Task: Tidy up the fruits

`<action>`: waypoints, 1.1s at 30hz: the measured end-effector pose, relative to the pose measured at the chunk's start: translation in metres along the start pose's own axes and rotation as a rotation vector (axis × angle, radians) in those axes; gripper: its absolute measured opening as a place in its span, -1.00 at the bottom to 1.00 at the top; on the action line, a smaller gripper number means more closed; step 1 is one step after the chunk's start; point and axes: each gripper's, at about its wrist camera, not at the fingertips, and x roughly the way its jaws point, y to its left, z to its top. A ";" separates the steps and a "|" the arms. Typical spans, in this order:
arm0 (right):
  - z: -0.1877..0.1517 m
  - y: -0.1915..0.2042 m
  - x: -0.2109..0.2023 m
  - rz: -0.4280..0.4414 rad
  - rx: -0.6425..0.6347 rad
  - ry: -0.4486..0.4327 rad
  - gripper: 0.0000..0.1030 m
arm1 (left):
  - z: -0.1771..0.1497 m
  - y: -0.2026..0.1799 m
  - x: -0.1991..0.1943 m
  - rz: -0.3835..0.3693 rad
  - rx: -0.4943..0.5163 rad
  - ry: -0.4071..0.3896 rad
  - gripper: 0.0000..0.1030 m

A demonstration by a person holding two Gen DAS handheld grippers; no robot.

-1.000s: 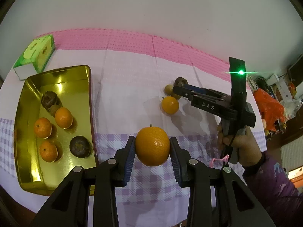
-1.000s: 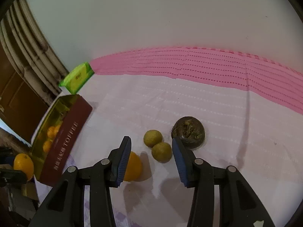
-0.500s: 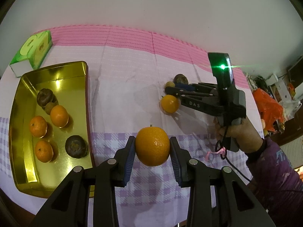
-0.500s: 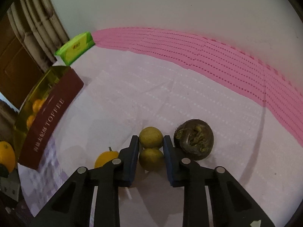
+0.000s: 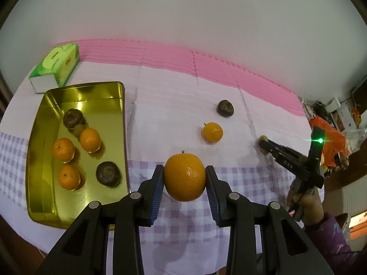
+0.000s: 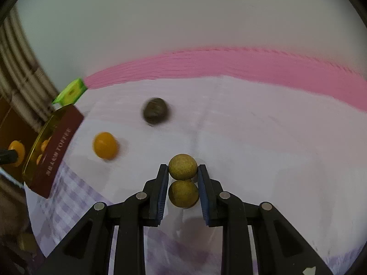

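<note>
Two grippers are in view, each closed on fruit.

Far left, at the back of the surface [image 5: 165, 105], lies a green tissue box [image 5: 56, 66]. In front of it sits a gold tin [image 5: 34, 160], open side up. It contains three small oranges [image 5: 63, 149], two dark round fruits [image 5: 108, 173] and one small brown fruit partly hidden between them.

At centre, the left gripper [image 5: 184, 178] is clamped on a large orange [image 5: 184, 177]; both blue pads press its sides. The orange is held above the checked part of the cloth, just right of the tin's near corner.

Right of centre, a loose orange [image 5: 212, 132] rests on the cloth, stem up. A dark fruit [image 5: 226, 107] lies behind it, close but apart.

Far right, the right gripper [image 6: 182, 184] is closed on two small yellow-brown fruits. The near fruit [image 6: 183, 193] sits fully between the pads. The far fruit [image 6: 182, 166] sits at the fingertips, touching the near one. Whether the pair is clear of the cloth cannot be told. A hand [image 5: 305, 204] in a purple sleeve holds this gripper's handle. In the right wrist view the loose orange and dark fruit are motion-blurred.
</note>
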 end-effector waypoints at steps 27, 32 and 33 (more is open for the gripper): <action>-0.012 0.003 0.003 -0.090 -0.005 -0.057 -0.55 | -0.032 0.087 -0.023 0.251 -0.096 -0.064 -0.29; -0.013 0.002 0.003 -0.086 -0.003 -0.057 -0.55 | -0.034 0.105 -0.013 0.269 -0.124 -0.054 -0.29; -0.012 0.002 0.003 -0.087 -0.003 -0.057 -0.55 | -0.035 0.108 -0.010 0.270 -0.128 -0.050 -0.29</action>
